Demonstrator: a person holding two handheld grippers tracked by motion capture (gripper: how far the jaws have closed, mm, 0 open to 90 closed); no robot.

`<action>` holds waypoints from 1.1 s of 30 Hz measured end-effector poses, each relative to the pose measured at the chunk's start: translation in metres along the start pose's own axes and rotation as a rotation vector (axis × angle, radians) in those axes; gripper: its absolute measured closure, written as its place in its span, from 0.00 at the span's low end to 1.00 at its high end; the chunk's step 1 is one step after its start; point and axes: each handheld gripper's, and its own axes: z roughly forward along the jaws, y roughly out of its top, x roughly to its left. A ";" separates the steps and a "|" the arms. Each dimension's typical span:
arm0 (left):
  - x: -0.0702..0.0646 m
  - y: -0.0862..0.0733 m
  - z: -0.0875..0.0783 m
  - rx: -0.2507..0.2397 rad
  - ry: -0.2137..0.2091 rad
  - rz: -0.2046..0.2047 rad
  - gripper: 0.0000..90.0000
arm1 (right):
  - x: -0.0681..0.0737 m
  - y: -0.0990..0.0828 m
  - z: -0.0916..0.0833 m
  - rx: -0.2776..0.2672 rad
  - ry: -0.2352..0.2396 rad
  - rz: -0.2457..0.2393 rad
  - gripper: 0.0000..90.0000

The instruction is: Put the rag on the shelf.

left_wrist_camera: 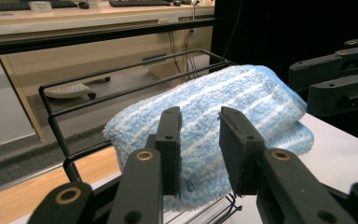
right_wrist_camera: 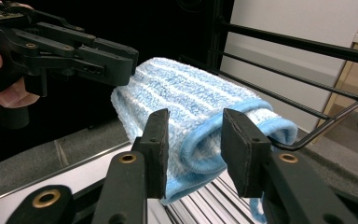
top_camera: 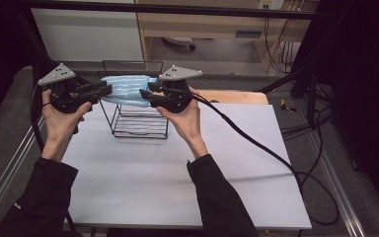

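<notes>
Both tongs [top_camera: 106, 92] [top_camera: 145, 94] open at ends of folded towel [top_camera: 126, 88] over wire rack [top_camera: 140, 126].

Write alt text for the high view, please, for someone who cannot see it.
A folded blue striped towel lies across the top of a black wire rack on a white table. A person's two hands hold the left gripper and right gripper at its ends, jaws open.

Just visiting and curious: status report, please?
Both grippers, left gripper and right gripper, open. Folded blue towel rests atop wire rack. Nothing in the way.
</notes>
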 end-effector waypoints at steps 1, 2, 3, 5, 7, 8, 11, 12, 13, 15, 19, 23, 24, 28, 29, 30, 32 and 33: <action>0.000 0.001 0.000 -0.001 -0.006 -0.004 0.76 | 0.000 0.001 -0.001 -0.002 0.000 0.001 0.68; 0.000 0.002 -0.001 -0.003 -0.001 0.001 0.76 | -0.001 0.001 -0.002 -0.004 -0.001 0.000 0.67; -0.001 0.002 -0.001 -0.002 -0.005 -0.001 0.75 | -0.001 0.002 -0.003 -0.004 -0.001 0.002 0.65; -0.001 0.003 -0.003 -0.001 0.003 0.005 0.74 | -0.001 0.003 -0.006 -0.004 -0.007 0.001 0.61; -0.001 0.002 -0.005 0.003 0.007 0.007 0.71 | -0.001 0.004 -0.009 0.002 -0.014 -0.003 0.56; -0.001 0.002 -0.006 0.006 0.003 0.002 0.69 | -0.001 0.004 -0.011 0.004 -0.017 -0.009 0.52; -0.002 -0.002 -0.012 0.012 0.012 0.006 0.61 | 0.000 0.005 -0.018 0.024 -0.028 -0.025 0.42; -0.002 -0.003 -0.015 0.010 0.018 0.007 0.58 | 0.001 0.004 -0.020 0.023 -0.029 -0.027 0.40; -0.002 -0.005 -0.019 0.010 0.024 0.012 0.55 | 0.001 0.003 -0.024 0.019 -0.026 -0.022 0.37; -0.002 -0.008 -0.025 0.015 0.024 0.012 0.48 | -0.001 0.000 -0.031 0.018 -0.026 -0.002 0.30; -0.005 -0.020 -0.035 0.022 0.026 0.011 0.34 | -0.004 -0.009 -0.046 0.049 -0.041 -0.004 0.19; -0.009 -0.039 -0.039 0.056 0.033 0.008 0.21 | -0.010 -0.021 -0.063 0.065 -0.050 0.002 0.13; -0.010 -0.044 -0.040 0.064 0.032 0.007 0.18 | -0.011 -0.025 -0.068 0.064 -0.054 0.005 0.12; -0.013 -0.065 -0.038 0.095 0.024 -0.001 0.13 | -0.020 -0.043 -0.087 0.083 -0.057 0.036 0.06; -0.014 -0.071 -0.037 0.104 0.023 -0.001 0.12 | -0.022 -0.048 -0.091 0.090 -0.064 0.044 0.05; -0.015 -0.076 -0.036 0.106 0.017 -0.011 0.12 | -0.024 -0.053 -0.096 0.098 -0.071 0.049 0.05; -0.016 -0.086 -0.034 0.111 0.007 -0.024 0.11 | -0.028 -0.065 -0.105 0.104 -0.081 0.073 0.03; -0.017 -0.091 -0.032 0.116 0.001 -0.030 0.11 | -0.030 -0.070 -0.109 0.109 -0.082 0.084 0.02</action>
